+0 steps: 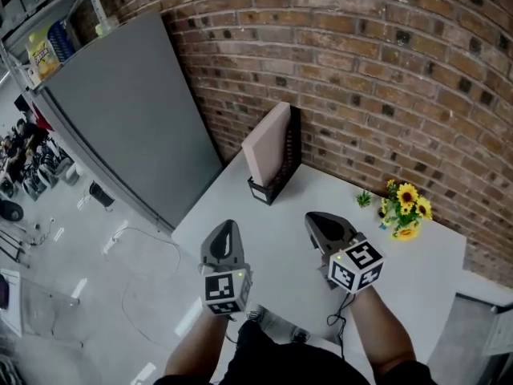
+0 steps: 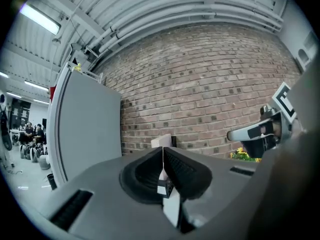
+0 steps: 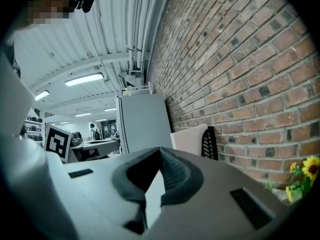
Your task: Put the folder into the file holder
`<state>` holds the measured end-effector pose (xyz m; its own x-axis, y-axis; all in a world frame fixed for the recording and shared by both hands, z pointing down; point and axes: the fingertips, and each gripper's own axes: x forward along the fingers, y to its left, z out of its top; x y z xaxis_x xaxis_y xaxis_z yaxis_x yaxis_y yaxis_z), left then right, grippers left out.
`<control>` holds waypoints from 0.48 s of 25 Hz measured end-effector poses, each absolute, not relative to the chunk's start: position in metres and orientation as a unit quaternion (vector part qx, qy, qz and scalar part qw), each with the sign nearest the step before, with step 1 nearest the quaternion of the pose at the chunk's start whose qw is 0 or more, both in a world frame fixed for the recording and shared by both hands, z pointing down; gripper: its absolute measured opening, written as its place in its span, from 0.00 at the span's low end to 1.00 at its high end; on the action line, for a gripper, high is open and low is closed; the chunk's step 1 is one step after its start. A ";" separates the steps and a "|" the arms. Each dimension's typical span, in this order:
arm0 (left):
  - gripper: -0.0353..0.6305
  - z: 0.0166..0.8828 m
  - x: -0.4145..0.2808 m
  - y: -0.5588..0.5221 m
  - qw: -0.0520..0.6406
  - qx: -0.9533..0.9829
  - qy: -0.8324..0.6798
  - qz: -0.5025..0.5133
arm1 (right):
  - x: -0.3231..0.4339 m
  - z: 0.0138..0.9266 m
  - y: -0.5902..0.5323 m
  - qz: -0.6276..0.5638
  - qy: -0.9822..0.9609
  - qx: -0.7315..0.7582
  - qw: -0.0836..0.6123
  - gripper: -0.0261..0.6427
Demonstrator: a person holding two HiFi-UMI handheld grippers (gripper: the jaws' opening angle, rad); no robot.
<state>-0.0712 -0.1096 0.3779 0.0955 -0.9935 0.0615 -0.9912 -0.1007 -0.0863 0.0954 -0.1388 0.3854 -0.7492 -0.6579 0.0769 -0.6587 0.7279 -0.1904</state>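
Nearest the head camera, the person's two forearms [image 1: 212, 351] reached up from the lower edge, each holding a gripper level over the near end of the white table [image 1: 417, 271]. The left gripper [image 1: 228, 226] hung at the table's left edge. In its own view its jaws [image 2: 163, 154] were pressed together at the tips with nothing between them. The right gripper [image 1: 315, 217] sat just beside it over the tabletop, its marker cube tilted. Its jaws [image 3: 160, 156] were likewise closed and empty. Neither gripper touched the folder.

At the far left, below the table, lay a pale floor [image 1: 72, 247] with a thin cable [image 1: 152, 239] looping across it. Above that stood a metal shelf [image 1: 48, 22] carrying a yellow bottle [image 1: 42, 54] and a blue one. A tall grey panel [image 1: 128, 119] stood next, its far edge meeting the brick wall [image 1: 361, 54] that ran behind the table.

Right of the panel, at the table's far left corner against the wall, stood the black mesh file holder [image 1: 282, 171]. The pale pink folder [image 1: 267, 144] was upright inside it, leaning slightly and rising above the holder's rim. It was well apart from both grippers. The right gripper view showed the same folder [image 3: 192, 139] in front of the holder's perforated side [image 3: 211, 143].

Further right along the wall were a small green sprig [image 1: 364, 198] and a bunch of sunflowers [image 1: 406, 208] on the table.
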 end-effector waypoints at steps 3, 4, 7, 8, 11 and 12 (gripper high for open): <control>0.06 0.387 -0.068 -0.095 -0.008 -0.742 0.667 -0.067 | 0.091 0.394 -0.129 0.112 -0.932 0.345 0.003 0.04; 0.06 0.387 -0.066 -0.091 -0.008 -0.745 0.664 -0.067 | 0.090 0.396 -0.127 0.115 -0.933 0.342 0.003 0.04; 0.06 0.387 -0.061 -0.085 -0.008 -0.753 0.655 -0.065 | 0.087 0.401 -0.123 0.120 -0.933 0.338 0.005 0.04; 0.06 0.389 -0.060 -0.083 -0.013 -0.755 0.652 -0.065 | 0.086 0.402 -0.122 0.121 -0.933 0.339 0.005 0.04; 0.06 0.395 -0.059 -0.078 -0.027 -0.765 0.640 -0.062 | 0.081 0.405 -0.119 0.121 -0.932 0.342 0.009 0.04; 0.06 0.396 -0.060 -0.077 -0.031 -0.769 0.636 -0.059 | 0.080 0.405 -0.118 0.120 -0.931 0.344 0.011 0.04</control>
